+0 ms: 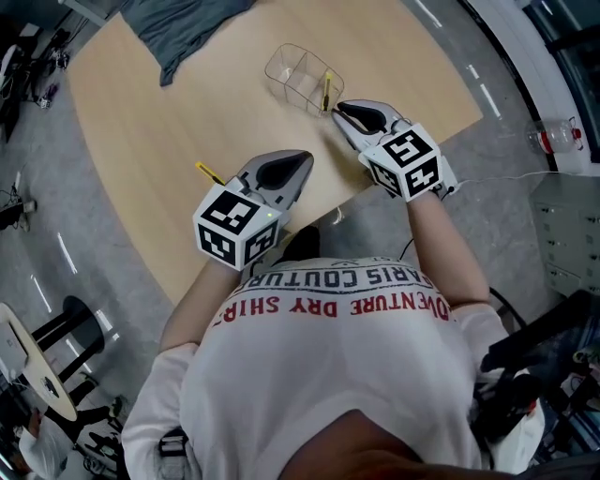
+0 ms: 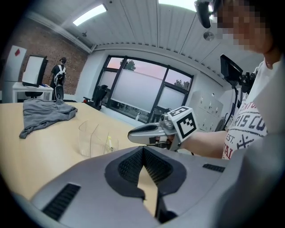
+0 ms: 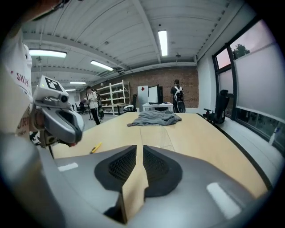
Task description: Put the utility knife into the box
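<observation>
Utility knife (image 1: 327, 91): slim, yellow, standing on end inside the clear box (image 1: 286, 66), at the box's near right end. From the left gripper view the utility knife (image 2: 109, 143) shows pale through the wall of the box (image 2: 87, 133).

Box: clear plastic with inner dividers, on the far right part of the wooden table (image 1: 169, 103).

Right gripper (image 1: 339, 109): tip just beside the near right corner of the box, close to the knife; contact cannot be told. In its own view the right gripper (image 3: 139, 149) has its jaws all but together, a thin slit between the pads, nothing in it.

Left gripper (image 1: 305, 157): over the near edge of the table, well apart from the box. In its own view the left gripper (image 2: 142, 151) has the jaw tips meeting, nothing held. The right gripper (image 2: 133, 133) shows beyond it, near the box.

Second yellow tool (image 1: 208, 172): slim, lying flat on the table just left of the left gripper, partly hidden by it; also seen as the yellow tool (image 3: 95, 148) from the right gripper view, under the left gripper (image 3: 73, 133).

Grey cloth (image 1: 187, 28): crumpled at the far left of the table, well apart from the box.
</observation>
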Demonstrator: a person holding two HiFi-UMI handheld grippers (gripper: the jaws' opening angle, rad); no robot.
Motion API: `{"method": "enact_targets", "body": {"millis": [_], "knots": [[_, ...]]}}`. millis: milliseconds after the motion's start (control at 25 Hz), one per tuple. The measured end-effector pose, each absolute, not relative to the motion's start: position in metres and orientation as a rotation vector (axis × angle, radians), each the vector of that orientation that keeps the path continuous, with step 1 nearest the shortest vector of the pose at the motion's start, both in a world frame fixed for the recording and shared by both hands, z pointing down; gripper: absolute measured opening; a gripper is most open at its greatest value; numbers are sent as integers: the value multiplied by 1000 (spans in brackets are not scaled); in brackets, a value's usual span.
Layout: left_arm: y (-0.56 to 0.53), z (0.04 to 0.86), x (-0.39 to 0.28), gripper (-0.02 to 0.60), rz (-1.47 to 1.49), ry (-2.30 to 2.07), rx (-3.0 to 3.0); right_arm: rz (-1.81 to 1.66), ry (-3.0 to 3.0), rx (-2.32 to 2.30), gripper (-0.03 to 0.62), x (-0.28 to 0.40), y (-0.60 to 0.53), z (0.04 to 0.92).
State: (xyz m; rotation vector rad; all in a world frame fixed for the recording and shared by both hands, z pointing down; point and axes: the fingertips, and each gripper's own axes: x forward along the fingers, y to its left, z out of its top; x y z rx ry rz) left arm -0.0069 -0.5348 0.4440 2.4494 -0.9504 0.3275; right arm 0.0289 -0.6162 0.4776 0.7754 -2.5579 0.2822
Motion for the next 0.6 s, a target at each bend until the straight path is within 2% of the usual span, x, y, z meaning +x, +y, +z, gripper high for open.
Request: {"method": "enact_targets", "body": {"millis": [200, 600], "knots": [[-492, 415, 10, 2, 288, -977, 2513, 362, -2696, 677, 2, 42, -524, 426], [-298, 367, 45, 2, 260, -1038, 2605, 387, -2824, 536, 2, 73, -295, 373]]}}
